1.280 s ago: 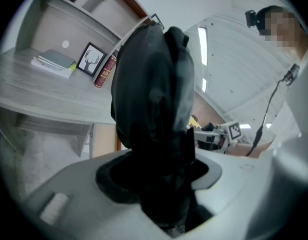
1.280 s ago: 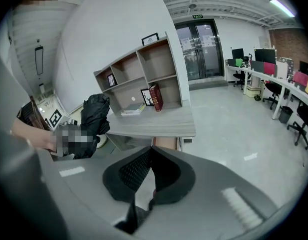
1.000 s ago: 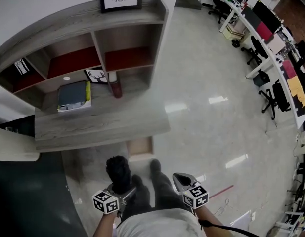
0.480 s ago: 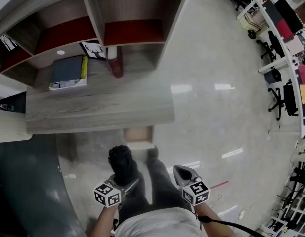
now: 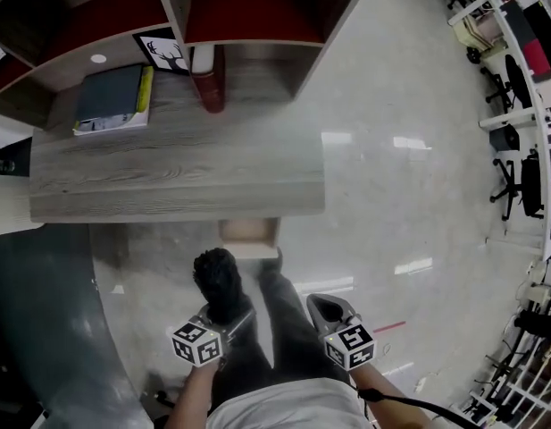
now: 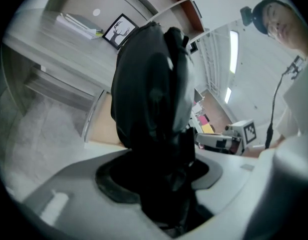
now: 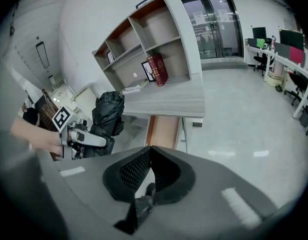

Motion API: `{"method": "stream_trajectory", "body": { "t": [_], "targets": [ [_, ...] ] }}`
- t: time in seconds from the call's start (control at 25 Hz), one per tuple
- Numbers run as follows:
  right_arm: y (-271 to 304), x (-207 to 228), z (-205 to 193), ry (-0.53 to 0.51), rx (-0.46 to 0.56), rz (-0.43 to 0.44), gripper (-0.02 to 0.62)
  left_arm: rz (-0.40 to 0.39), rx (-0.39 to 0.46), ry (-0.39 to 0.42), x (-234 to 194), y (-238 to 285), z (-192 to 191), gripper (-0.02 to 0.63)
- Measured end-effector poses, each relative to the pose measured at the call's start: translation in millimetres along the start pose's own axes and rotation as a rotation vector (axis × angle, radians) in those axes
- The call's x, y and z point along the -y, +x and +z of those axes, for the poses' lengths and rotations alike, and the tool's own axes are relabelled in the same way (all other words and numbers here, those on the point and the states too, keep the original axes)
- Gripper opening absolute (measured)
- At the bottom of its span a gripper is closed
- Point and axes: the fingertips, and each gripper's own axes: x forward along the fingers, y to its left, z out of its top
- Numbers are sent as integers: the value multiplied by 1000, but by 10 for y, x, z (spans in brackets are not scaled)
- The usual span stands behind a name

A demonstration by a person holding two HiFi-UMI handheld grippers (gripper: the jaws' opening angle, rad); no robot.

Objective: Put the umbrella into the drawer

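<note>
The left gripper (image 5: 223, 315) had its jaws spread fairly wide and clamped around the lower end of a folded black umbrella (image 5: 217, 284), which stood up out of the grip. In the head view it sat at about seven o'clock from the frame's centre, above the floor and in front of the person's legs. The right gripper (image 5: 324, 309), at the umbrella's three o'clock, had its pads pressed together on nothing.

The drawer (image 5: 248, 233) showed as a light wooden box under the front edge of the grey desk (image 5: 168, 177), at about one o'clock from the umbrella's top and near it. It seemed pulled out, though how far was unclear.

The risks looked to be these. The bundle was bulky and gripped only at one end, so it could tilt or slide in the jaws. Its loose fabric could catch on the drawer's rim or the desk's underside if brought in too upright.
</note>
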Motion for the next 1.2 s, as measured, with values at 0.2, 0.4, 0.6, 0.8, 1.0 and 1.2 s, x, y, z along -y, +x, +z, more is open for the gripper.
{"method": "stream_trajectory", "body": {
  "t": [0.2,0.4,0.6,0.8,1.0,1.2],
  "targets": [
    [168,122,-26,-14,-14,2,5,28,29,-64,-244,264,-62,245],
    [430,231,5,-27,2,-1,5,57,35,-121,-527,534,-143,245],
    [676,338,-49,-24,-22,22,5,66,31,-153,-656,737,-201,245],
    [887,469,-55,-17,-13,23,5,78,15,-184,-875,963,-254,245],
    [1079,553,-137,3,-20,28,5,88,12,-202,-1061,1169,-286,245],
    [1263,640,-145,-1,-22,38,5,96,17,-223,-1246,1395,-263,245]
  ]
}}
